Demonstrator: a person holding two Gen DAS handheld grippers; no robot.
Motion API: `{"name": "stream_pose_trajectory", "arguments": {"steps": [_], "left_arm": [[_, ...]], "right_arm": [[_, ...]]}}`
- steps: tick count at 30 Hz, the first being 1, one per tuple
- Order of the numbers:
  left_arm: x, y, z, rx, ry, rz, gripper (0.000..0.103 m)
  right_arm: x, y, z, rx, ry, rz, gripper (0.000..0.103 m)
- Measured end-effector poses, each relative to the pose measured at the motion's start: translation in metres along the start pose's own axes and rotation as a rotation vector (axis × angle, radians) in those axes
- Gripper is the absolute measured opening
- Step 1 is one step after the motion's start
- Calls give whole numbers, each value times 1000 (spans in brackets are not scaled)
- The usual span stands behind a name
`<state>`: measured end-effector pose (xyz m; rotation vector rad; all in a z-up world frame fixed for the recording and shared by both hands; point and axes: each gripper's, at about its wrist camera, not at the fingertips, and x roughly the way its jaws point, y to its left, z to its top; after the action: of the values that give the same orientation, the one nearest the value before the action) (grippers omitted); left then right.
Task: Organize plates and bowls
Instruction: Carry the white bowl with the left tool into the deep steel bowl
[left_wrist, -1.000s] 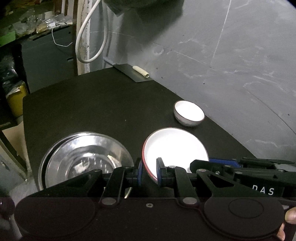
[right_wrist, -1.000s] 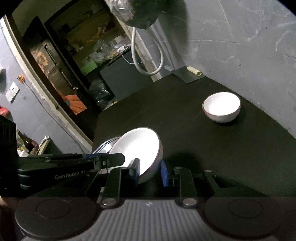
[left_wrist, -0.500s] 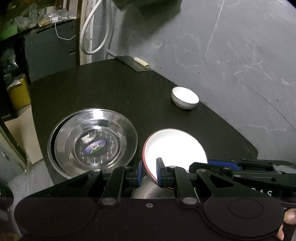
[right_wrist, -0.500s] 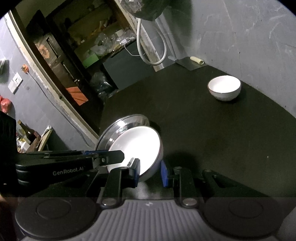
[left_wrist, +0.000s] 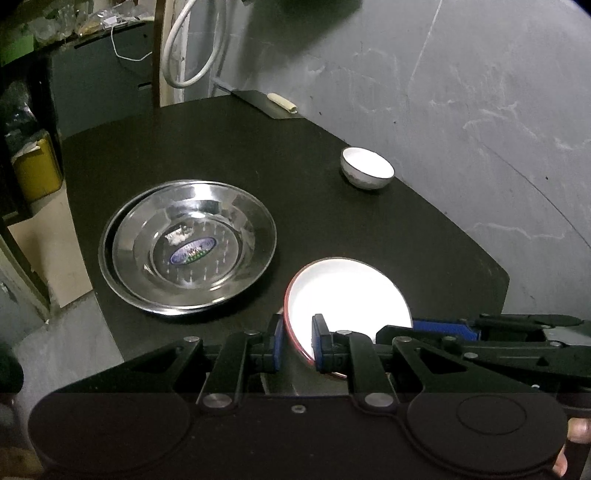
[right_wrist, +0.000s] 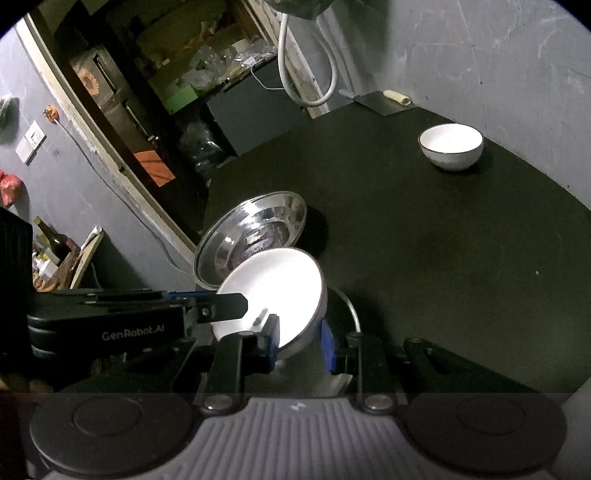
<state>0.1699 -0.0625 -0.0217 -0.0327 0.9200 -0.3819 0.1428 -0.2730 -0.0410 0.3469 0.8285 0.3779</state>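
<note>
Cluttered home storeroom: crammed shelves.

Your two wrist cameras look down, close, along their fingers over the bench; both share the steel dishes and small bowl

"GenRobot.AI" in white on black body of left gripper, seen from right wrist cam. Steel plate sticker: text unreadable.
</note>
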Motion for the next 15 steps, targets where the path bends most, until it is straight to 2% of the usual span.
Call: {"name": "stream_pose_trajectory", "arguments": {"steps": [15], "left_arm": [[1,-1,-12,0,37,3,17]], "right_arm": [[4,1,-10,2,46,-1,27]]}}
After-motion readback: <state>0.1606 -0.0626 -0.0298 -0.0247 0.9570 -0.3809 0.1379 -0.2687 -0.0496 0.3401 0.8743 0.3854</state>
